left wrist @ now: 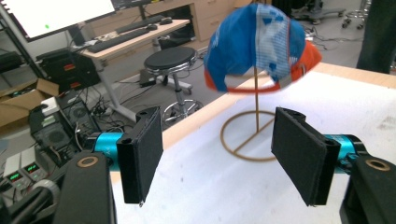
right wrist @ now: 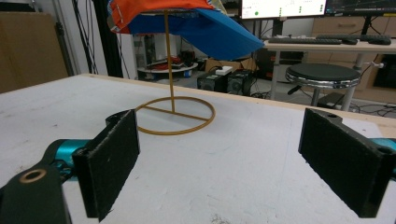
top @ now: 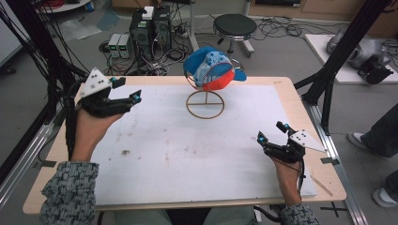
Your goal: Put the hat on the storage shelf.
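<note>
A blue, white and orange cap point(top: 212, 69) hangs on a thin gold wire stand point(top: 205, 105) with a ring base, at the far middle of the table. My left gripper point(top: 126, 89) is held up at the table's far left, pointing toward the cap, and it is open with nothing between the pads. In the left gripper view the cap point(left wrist: 261, 42) and stand point(left wrist: 250, 140) lie beyond the open left gripper point(left wrist: 217, 158). My right gripper point(top: 271, 132) rests low at the right, open and empty. Beyond the right gripper point(right wrist: 219, 163) are the stand point(right wrist: 175, 116) and the cap point(right wrist: 205, 28).
A white sheet point(top: 187, 154) covers most of the wooden table point(top: 286, 89). Behind the table stand a black stool point(top: 234, 26) and computer boxes point(top: 150, 28) among cables. Black frame posts point(top: 328, 79) rise at both sides. A person's legs point(top: 380, 136) are at the right edge.
</note>
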Demonstrator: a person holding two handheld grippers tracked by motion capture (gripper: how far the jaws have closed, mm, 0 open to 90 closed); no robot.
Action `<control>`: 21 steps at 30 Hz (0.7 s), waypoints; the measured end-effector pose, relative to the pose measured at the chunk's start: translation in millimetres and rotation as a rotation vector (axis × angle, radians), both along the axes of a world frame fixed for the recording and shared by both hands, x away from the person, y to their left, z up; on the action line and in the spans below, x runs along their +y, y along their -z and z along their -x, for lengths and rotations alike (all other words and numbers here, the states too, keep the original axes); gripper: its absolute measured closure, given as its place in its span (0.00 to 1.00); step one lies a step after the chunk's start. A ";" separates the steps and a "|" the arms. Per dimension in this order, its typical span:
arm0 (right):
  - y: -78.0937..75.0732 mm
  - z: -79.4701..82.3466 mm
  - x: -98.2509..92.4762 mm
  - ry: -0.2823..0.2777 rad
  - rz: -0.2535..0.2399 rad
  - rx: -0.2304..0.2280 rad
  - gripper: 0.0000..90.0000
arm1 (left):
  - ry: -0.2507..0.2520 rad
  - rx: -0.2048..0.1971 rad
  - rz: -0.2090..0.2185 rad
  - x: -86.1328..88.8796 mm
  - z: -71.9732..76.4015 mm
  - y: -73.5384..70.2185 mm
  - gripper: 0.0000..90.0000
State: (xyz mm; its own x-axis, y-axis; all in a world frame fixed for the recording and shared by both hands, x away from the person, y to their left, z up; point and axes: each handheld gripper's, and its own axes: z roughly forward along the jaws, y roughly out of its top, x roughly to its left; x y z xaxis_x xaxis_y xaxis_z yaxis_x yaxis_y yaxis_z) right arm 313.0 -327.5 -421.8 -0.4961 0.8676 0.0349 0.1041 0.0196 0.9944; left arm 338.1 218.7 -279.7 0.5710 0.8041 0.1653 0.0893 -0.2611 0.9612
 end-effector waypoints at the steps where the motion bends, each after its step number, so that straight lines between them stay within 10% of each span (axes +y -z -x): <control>1: -0.1 0.7 0.2 0.002 -0.005 0.006 0.13 | -0.018 0.005 0.017 6.1 5.2 9.1 0.38; 9: 0.4 -0.3 -0.3 0.006 -0.005 0.006 0.13 | -0.093 0.037 0.129 38.0 30.8 57.5 0.36; 21: 0.6 -0.6 -1.1 0.019 -0.003 0.010 0.13 | -0.120 0.069 0.153 48.3 39.7 96.5 0.36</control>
State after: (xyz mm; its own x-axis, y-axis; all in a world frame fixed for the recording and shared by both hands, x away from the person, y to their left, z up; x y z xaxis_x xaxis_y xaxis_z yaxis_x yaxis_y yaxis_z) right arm 313.6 -328.5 -422.5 -0.4793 0.8766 0.0428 0.1146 0.0141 0.9933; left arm 298.4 267.0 -376.3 0.4751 0.8799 -0.0005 0.1784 -0.0958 0.9793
